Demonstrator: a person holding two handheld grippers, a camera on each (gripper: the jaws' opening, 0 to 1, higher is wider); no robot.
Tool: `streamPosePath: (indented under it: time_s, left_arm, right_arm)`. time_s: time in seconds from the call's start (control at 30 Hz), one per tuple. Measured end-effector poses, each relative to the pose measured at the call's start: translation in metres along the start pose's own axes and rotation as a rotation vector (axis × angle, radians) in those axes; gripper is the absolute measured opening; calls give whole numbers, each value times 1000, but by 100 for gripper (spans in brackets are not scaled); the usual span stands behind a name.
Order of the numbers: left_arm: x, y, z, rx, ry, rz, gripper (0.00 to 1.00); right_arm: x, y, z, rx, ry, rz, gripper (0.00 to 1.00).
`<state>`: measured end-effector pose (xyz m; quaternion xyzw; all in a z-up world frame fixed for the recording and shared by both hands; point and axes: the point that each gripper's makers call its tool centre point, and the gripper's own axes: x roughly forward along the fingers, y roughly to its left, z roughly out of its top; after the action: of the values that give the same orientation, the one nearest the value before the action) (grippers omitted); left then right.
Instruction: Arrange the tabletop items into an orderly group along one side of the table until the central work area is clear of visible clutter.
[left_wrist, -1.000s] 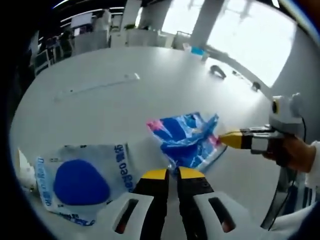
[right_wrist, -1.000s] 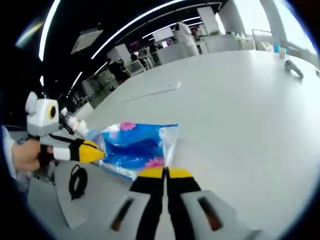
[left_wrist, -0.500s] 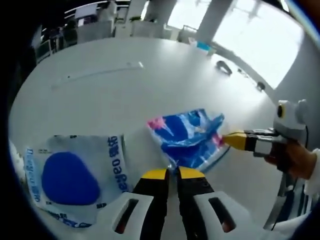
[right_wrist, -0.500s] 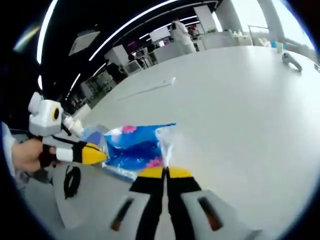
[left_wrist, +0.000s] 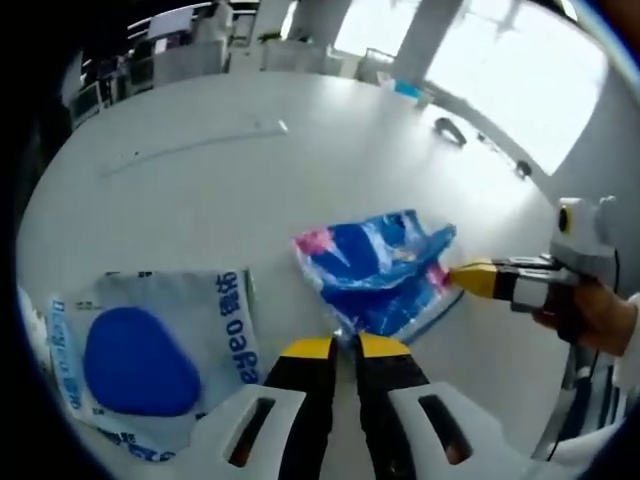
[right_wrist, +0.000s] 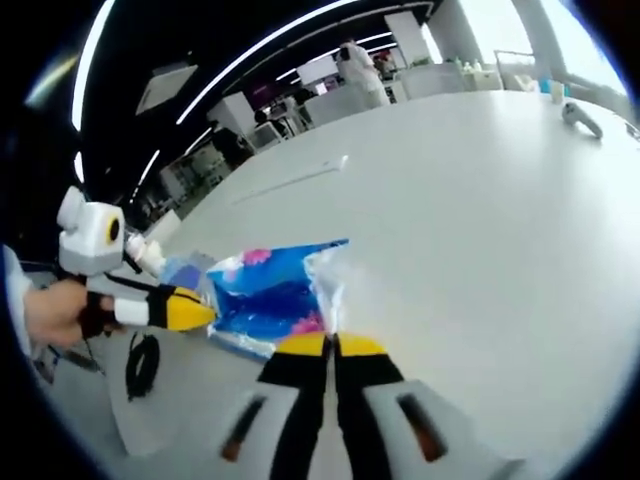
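Note:
A blue plastic packet (left_wrist: 375, 272) with pink marks is held between both grippers above the white table (left_wrist: 200, 190). My left gripper (left_wrist: 345, 345) is shut on the packet's near clear edge, and my right gripper (left_wrist: 462, 277) comes in from the right, shut on its far edge. In the right gripper view the same packet (right_wrist: 265, 295) stretches from my right gripper (right_wrist: 330, 345) to my left gripper (right_wrist: 195, 312). A white pouch with a blue oval (left_wrist: 150, 350) lies flat at the lower left.
A thin white strip (left_wrist: 190, 148) lies further out on the table. Small dark objects (left_wrist: 450, 130) sit near the far edge. A black cable coil (right_wrist: 140, 365) rests on a sheet at the left. People stand in the room beyond (right_wrist: 355, 65).
Little has changed: the view shifted slightly and the packet stays gripped at both ends, now stretched a bit flatter.

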<state>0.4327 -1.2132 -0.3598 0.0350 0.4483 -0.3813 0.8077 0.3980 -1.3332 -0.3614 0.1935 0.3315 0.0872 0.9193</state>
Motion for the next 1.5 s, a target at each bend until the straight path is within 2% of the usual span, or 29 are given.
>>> streamPosePath:
  time_s: [0.1, 0.23, 0.33, 0.37, 0.43, 0.53, 0.57, 0.67, 0.83, 1.0, 1.5]
  left_arm:
    - [0, 0, 1, 11, -2, -1, 5]
    - [0, -2, 4, 14, -14, -6, 12]
    - [-4, -2, 12, 27, -60, 13, 26]
    - [-6, -4, 16, 34, -79, 7, 31]
    - [-8, -9, 22, 50, -106, -6, 34]
    - [-17, -14, 35, 82, -167, -8, 42]
    - [-19, -14, 37, 81, -179, -6, 47]
    - [-25, -14, 40, 84, -192, 1, 59]
    - [-35, -12, 39, 100, -188, 9, 57]
    - [-48, -13, 34, 116, -191, 20, 58]
    - [-69, -4, 35, 117, -232, 48, 76]
  right_arm:
    - [1, 1, -1, -21, 2, -5, 0]
    - [1, 2, -1, -41, 7, -8, 1]
    - [0, 1, -1, -64, 10, -14, 4]
    - [-1, 0, -1, -75, 9, -21, 6]
    - [-3, -2, 2, -92, -14, -27, 14]
    - [-9, -1, 9, -85, -66, -44, 29]
    - [-10, -1, 10, -92, -73, -49, 35]
    - [-15, 2, 14, -116, -81, -54, 41]
    - [-19, 6, 22, -178, -78, -53, 39]
    - [-18, 9, 18, -182, -70, -61, 40]
    - [-28, 12, 16, -183, -68, -86, 41]
